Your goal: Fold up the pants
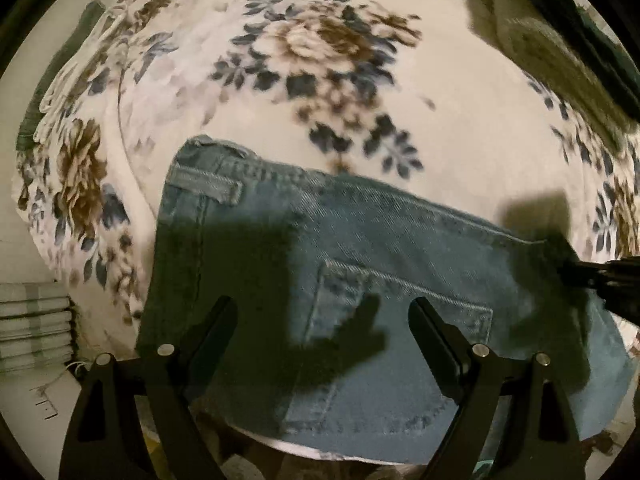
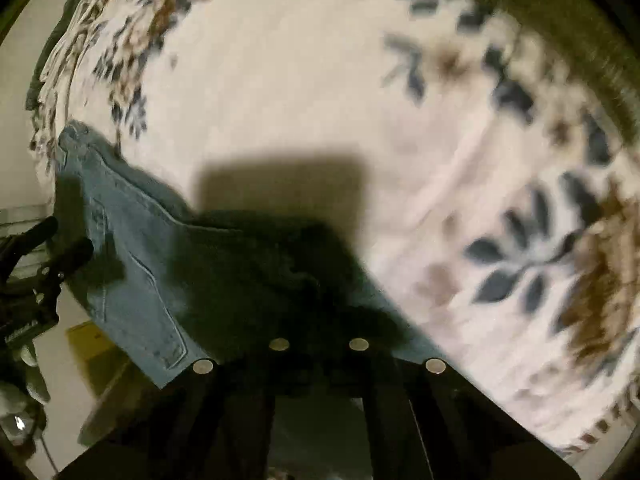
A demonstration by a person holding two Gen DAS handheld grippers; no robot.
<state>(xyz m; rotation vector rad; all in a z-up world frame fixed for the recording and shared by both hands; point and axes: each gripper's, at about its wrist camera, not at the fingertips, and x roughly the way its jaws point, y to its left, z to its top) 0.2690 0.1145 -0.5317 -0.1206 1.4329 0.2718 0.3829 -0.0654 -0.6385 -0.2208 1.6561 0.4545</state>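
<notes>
Blue denim pants (image 1: 360, 248) lie on a floral blanket (image 1: 320, 60), waistband to the left, a back pocket facing up. My left gripper (image 1: 320, 308) is open, its two black fingers spread above the pocket area and holding nothing. My right gripper (image 2: 320, 280) is shut on the pants (image 2: 136, 248) at their right part; its fingers are in deep shadow over the dark fabric. The right gripper also shows at the right edge of the left wrist view (image 1: 592, 272). The left gripper shows at the left edge of the right wrist view (image 2: 52, 248).
The blanket (image 2: 320, 80) covers a bed. A stack of folded striped cloths (image 1: 36, 328) sits at the lower left beside the bed. A dark cushion or headboard (image 1: 568, 36) lies at the upper right. A yellow box (image 2: 92, 344) stands below the bed edge.
</notes>
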